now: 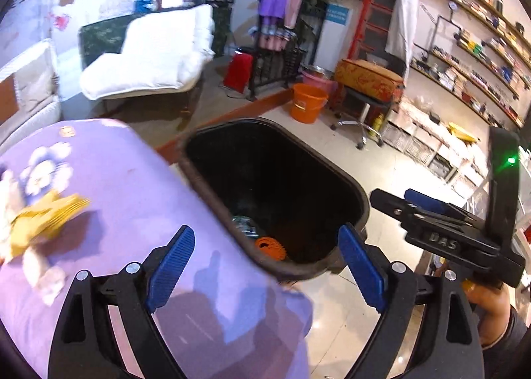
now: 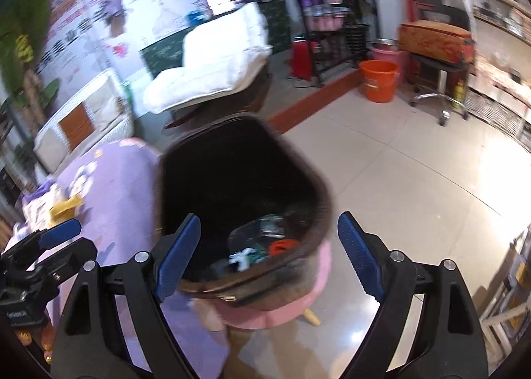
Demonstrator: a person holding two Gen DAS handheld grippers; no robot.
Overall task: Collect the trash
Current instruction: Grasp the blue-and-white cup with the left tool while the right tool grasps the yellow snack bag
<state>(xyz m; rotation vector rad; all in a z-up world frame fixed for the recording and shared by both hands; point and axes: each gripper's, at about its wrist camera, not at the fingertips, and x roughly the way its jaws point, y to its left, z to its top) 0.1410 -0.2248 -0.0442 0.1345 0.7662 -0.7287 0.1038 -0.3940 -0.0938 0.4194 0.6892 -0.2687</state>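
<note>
A black trash bin (image 1: 199,176) stands beside a table with a lilac flowered cloth (image 1: 126,186). Inside the bin lie an orange scrap (image 1: 270,248), a clear wrapper and other bits (image 2: 247,256). My left gripper (image 1: 265,266) hovers open over the table edge and the bin's near rim, nothing between its blue pads. My right gripper (image 2: 268,256) is open above the bin's near rim, also holding nothing. The bin rests on a pink stool (image 2: 282,309). Yellow crumpled paper (image 1: 46,216) and whitish scraps lie on the cloth at the left.
A white padded lounge chair (image 1: 156,57) stands behind the table. An orange bucket (image 1: 307,102), a pink tub and a wheeled stool with an orange case (image 1: 368,75) sit on the tiled floor. Shelves line the right wall. A hand holds the right gripper (image 1: 441,229).
</note>
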